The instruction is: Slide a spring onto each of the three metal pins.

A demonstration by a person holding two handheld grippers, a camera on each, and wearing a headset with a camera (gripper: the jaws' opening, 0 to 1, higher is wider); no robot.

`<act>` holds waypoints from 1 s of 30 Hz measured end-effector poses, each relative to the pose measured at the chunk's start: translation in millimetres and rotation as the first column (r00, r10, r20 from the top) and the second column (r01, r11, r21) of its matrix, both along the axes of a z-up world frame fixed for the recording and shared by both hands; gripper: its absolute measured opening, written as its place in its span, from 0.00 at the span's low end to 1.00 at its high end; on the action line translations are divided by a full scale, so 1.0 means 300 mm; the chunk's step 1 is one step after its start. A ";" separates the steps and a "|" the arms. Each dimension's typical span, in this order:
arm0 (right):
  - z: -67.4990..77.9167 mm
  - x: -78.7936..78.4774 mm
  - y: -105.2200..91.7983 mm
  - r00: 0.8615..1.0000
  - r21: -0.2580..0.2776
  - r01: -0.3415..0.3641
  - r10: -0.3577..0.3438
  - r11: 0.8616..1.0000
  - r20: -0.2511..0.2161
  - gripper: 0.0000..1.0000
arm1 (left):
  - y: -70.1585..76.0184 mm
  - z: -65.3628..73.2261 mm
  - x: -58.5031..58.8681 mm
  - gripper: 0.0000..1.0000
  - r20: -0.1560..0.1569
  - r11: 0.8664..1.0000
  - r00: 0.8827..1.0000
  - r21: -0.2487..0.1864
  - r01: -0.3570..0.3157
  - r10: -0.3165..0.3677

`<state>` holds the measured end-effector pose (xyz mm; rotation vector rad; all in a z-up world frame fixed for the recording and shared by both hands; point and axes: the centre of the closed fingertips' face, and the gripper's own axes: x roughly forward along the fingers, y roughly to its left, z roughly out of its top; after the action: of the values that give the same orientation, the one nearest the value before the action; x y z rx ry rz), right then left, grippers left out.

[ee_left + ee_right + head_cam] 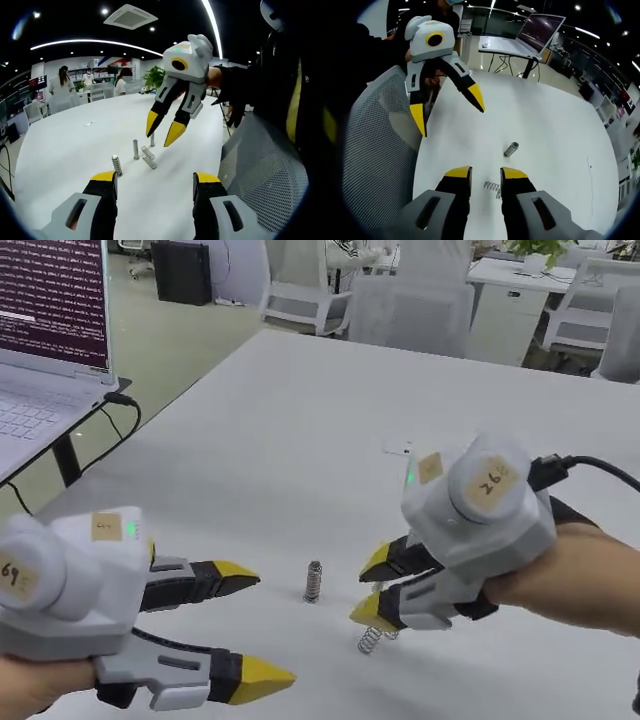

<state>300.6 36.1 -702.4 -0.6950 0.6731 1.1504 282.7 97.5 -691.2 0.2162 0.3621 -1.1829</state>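
On the white table point(300, 440) a pin wearing a spring point(313, 581) stands upright between my two grippers. The left gripper view has that sprung pin point(116, 165), a bare metal pin point(135, 149) and another pin point(152, 140) behind it. Loose springs point(148, 157) lie beside the bare pin. My left gripper point(258, 625) is open wide, low at the front left. My right gripper point(368, 587) is open with a narrower gap, tips just above the loose springs point(372, 638). In the right gripper view a spring point(491, 187) lies on the table between its own jaws point(486, 173).
An open laptop point(40, 330) sits on a side stand at the far left with a cable point(125, 405) hanging off it. A small white item point(398, 448) lies mid-table. Chairs and desks stand beyond the table's far edge. A mesh chair back point(380, 150) is close by.
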 end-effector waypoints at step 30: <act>-0.072 -0.047 -0.192 0.975 0.066 0.220 -0.217 0.973 -0.051 0.20 | -0.213 -0.013 0.023 0.47 -0.052 0.985 0.996 0.152 0.081 -0.074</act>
<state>286.4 -21.5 -724.1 -0.5226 0.7234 0.9838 289.5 33.6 -695.2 0.3401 0.4898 -1.2391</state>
